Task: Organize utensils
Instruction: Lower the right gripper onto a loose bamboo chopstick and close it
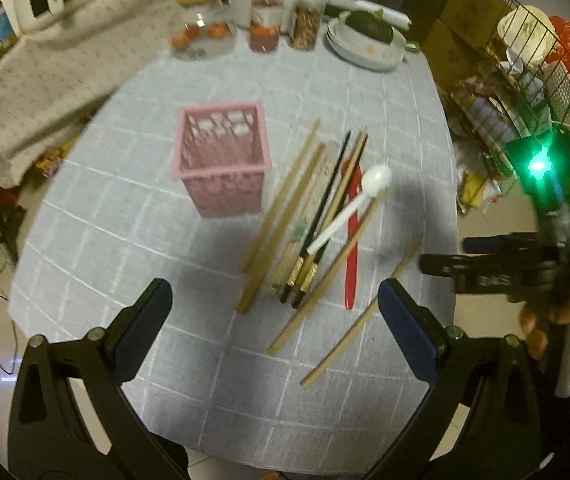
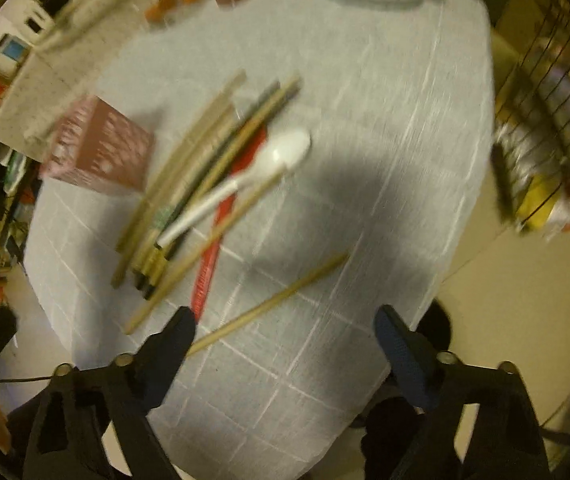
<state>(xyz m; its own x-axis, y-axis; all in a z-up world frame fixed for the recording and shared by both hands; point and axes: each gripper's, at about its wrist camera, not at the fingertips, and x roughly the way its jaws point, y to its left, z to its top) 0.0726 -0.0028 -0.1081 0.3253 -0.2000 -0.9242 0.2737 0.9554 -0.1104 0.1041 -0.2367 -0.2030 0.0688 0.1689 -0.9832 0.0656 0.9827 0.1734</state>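
The left gripper (image 1: 275,300) stands wide, nothing between its blue pads (image 1: 405,332), pointing down at the table (image 1: 125,208). Just beyond its fingertips, between them, lie the near ends of the chopsticks (image 1: 297,216), a loose bundle of tan and black sticks fanning away from the fingers. Across the bundle lies a white spoon (image 1: 349,208), and beside it on the right a red utensil (image 1: 352,248). One stray stick (image 1: 359,322) lies apart, running close by the right pad. Further out, left of the bundle, stands the pink basket (image 1: 221,160), upright. Past it, at the far edge, are jars (image 1: 263,20) and a bowl (image 1: 369,40).

The right gripper (image 2: 285,322) is also wide and holds nothing; the view is blurred. Its left finger (image 2: 173,344) covers the near end of a single stick (image 2: 273,300), whether touching I cannot tell. Further out and left lies the bundle (image 2: 205,168) with the spoon (image 2: 253,176) on it, the basket (image 2: 101,152) beyond.
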